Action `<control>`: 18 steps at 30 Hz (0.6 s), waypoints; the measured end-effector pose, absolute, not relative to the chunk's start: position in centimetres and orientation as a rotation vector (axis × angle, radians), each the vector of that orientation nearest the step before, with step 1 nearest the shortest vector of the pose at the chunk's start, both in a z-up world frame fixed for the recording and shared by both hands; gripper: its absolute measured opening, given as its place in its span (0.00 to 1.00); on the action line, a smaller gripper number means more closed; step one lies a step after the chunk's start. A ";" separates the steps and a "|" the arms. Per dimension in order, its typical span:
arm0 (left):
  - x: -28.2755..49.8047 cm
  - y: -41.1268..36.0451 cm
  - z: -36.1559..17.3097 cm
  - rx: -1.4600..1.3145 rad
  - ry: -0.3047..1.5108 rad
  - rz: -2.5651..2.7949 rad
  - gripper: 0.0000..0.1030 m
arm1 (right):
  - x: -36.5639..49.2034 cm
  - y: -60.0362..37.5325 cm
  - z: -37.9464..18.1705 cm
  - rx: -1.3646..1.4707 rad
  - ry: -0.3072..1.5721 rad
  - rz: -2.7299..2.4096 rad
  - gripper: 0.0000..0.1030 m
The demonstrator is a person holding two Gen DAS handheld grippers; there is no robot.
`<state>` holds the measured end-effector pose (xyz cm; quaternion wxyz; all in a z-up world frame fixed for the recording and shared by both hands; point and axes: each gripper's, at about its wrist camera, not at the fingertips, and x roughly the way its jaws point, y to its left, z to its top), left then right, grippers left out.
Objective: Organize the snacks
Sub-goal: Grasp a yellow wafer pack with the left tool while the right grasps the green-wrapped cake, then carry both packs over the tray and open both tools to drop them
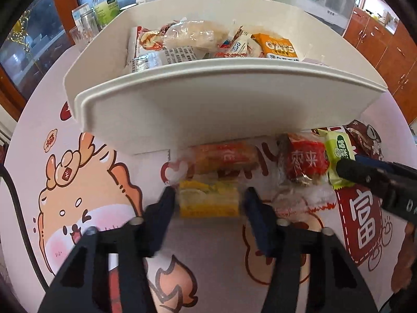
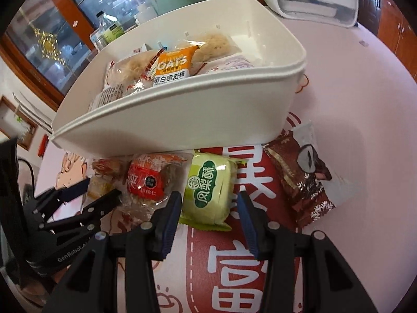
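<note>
Two grippers, two snacks, one white bin

Black fingers fill the bottom of both views. On the left side, the left gripper (image 1: 209, 200) has its blue pads on each side of the yellow snack (image 1: 209, 202). Left pad touches the pack; right pad looks a tiny bit off it, so the squeeze does not look finished and the picture is blurry there. The person should close gently until both pads press, then lift straight up so the soft pack does not squash.

Next along, the orange snack (image 1: 224, 156) and the red snack (image 1: 305, 160) lie on the cartoon mat (image 1: 86, 203), just beside the wall of the white bin (image 1: 182, 114).

Further right, the right gripper (image 2: 208, 206) has its pads at the sides of the green cake pack (image 2: 208, 190). It looks clamped on it, though the right pad's touch is hard to see. The brown snack (image 2: 299, 180) waits to the right of it.

Both packs need to go up over the bin's rim and drop in beside the oat bar (image 2: 174, 64). One hand should go first so the grippers do not bump.
</note>
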<state>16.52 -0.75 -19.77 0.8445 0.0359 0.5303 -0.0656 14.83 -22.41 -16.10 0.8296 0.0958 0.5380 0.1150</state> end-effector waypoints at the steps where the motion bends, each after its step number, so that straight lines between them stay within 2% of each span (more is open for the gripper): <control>1: 16.2 -0.6 -19.8 0.073 1.114 -0.142 0.47 | 14.9 -22.5 -16.1 0.215 1.143 0.245 0.44; 7: 14.0 1.3 -19.8 0.008 1.115 -0.132 0.46 | 15.1 -21.0 -16.0 0.165 1.149 0.188 0.49; 12: 12.7 3.4 -19.7 -0.041 1.131 -0.123 0.46 | 15.4 -18.8 -16.1 0.054 1.134 0.098 0.49; 14: 12.0 4.6 -19.3 -0.058 1.134 -0.125 0.46 | 15.3 -18.1 -16.2 0.002 1.126 0.062 0.44; 15: 11.9 4.8 -19.2 -0.062 1.134 -0.124 0.45 | 15.1 -17.8 -16.2 -0.024 1.120 0.048 0.37; 18: 11.1 6.0 -18.4 -0.080 1.132 -0.130 0.45 | 14.2 -18.1 -16.2 -0.022 1.123 0.056 0.36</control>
